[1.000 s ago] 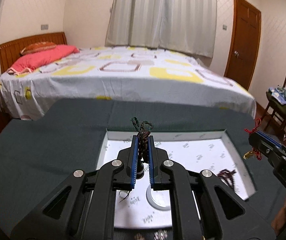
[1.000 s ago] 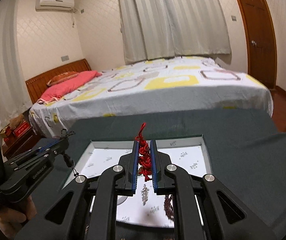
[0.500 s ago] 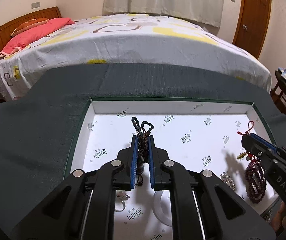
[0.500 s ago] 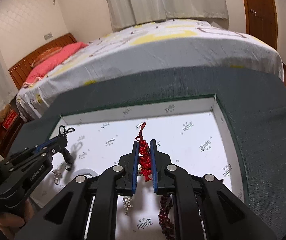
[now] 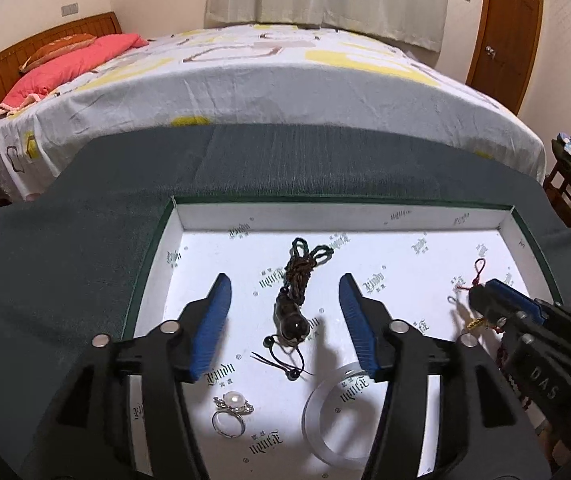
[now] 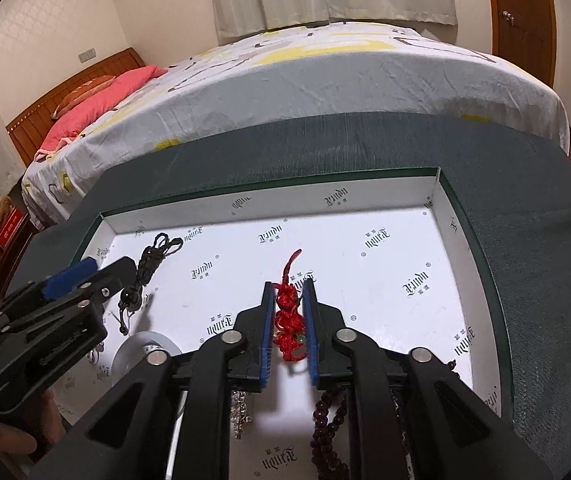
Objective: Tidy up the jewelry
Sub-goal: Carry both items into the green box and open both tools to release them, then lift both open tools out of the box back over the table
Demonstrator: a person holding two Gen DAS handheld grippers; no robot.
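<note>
A dark braided cord pendant (image 5: 291, 300) lies on the floor of the white tray (image 5: 325, 216), between the spread fingers of my left gripper (image 5: 285, 292), which is open and empty. It also shows in the right wrist view (image 6: 147, 268). My right gripper (image 6: 289, 304) is shut on a red knotted cord charm (image 6: 289, 320) just above the tray floor (image 6: 385, 264). In the left wrist view the right gripper (image 5: 485, 300) stands at the tray's right side.
A pearl ring (image 5: 231, 410), a clear bangle (image 5: 337, 416), a dark red bead bracelet (image 6: 325, 436) and a silver chain (image 6: 239, 412) lie at the tray's near side. The tray sits on a dark green cloth (image 5: 65, 264). A bed (image 5: 265, 80) stands behind.
Both grippers came down into the tray. My left gripper opened and let the dark cord pendant fall onto the tray floor. The right gripper still holds the red charm, now lower.
</note>
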